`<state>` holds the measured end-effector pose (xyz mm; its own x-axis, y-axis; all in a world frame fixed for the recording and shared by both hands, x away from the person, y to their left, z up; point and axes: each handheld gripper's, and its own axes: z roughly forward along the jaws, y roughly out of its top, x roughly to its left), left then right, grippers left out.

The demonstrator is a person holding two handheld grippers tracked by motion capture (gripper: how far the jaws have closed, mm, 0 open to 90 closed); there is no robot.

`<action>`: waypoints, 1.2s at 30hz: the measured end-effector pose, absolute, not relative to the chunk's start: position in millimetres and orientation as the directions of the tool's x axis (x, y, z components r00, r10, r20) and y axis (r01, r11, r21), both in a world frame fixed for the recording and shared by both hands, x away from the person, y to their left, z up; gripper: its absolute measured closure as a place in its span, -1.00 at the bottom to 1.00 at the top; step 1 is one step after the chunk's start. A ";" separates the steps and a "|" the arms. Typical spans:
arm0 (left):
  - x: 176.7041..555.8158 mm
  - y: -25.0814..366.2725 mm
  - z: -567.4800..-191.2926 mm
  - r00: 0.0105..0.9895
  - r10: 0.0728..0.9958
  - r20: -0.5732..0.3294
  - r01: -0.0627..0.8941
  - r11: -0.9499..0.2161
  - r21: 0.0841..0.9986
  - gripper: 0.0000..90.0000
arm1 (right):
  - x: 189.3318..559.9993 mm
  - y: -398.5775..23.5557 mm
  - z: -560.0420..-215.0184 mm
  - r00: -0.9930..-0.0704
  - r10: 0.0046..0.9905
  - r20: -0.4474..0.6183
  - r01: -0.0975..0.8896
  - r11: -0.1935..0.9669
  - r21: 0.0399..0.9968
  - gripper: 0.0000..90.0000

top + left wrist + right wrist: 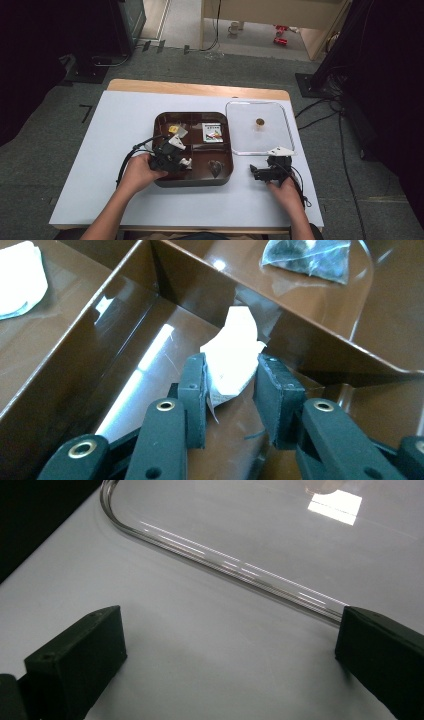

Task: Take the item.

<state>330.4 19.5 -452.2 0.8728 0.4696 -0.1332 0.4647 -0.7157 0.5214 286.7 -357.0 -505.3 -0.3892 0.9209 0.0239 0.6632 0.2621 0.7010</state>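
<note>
White sheeting is covering our table (125, 150), with the brown tray (160, 120) at its centre. We are clamping the left gripper (231, 392) on a small white packet (235, 360) in the tray's seven-o'clock compartment, pinching its crumpled lower edge to lift it. Our right gripper (230, 655) is resting released at four o'clock beside the clear lid (280, 525)

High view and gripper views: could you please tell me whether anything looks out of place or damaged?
Only the small white paper packet between the left gripper's fingers: it is bent and creased, tilted up in a compartment of the brown plastic tray.
</note>
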 end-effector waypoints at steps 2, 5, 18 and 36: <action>330.5 20.9 -451.1 0.870 0.471 -0.143 0.470 -0.706 0.530 0.50 | 286.7 -357.0 -505.4 -0.390 0.921 0.024 0.663 0.262 0.701 -1.00; 331.1 25.0 -448.6 0.866 0.476 -0.153 0.476 -0.691 0.544 0.50 | 286.7 -357.0 -505.4 -0.389 0.921 0.024 0.663 0.262 0.701 -1.00; 332.8 43.4 -438.8 0.849 0.507 -0.147 0.490 -0.654 0.576 0.50 | 286.7 -357.0 -505.3 -0.389 0.921 0.024 0.663 0.262 0.701 -1.00; 333.8 64.2 -425.1 0.835 0.533 -0.136 0.491 -0.610 0.623 0.50 | 286.7 -357.0 -505.4 -0.390 0.921 0.024 0.663 0.263 0.701 -1.00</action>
<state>333.8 64.2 -425.1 0.8351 0.5329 -0.1360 0.4905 -0.6097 0.6226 286.7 -357.0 -505.4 -0.3898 0.9206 0.0237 0.6628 0.2626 0.7013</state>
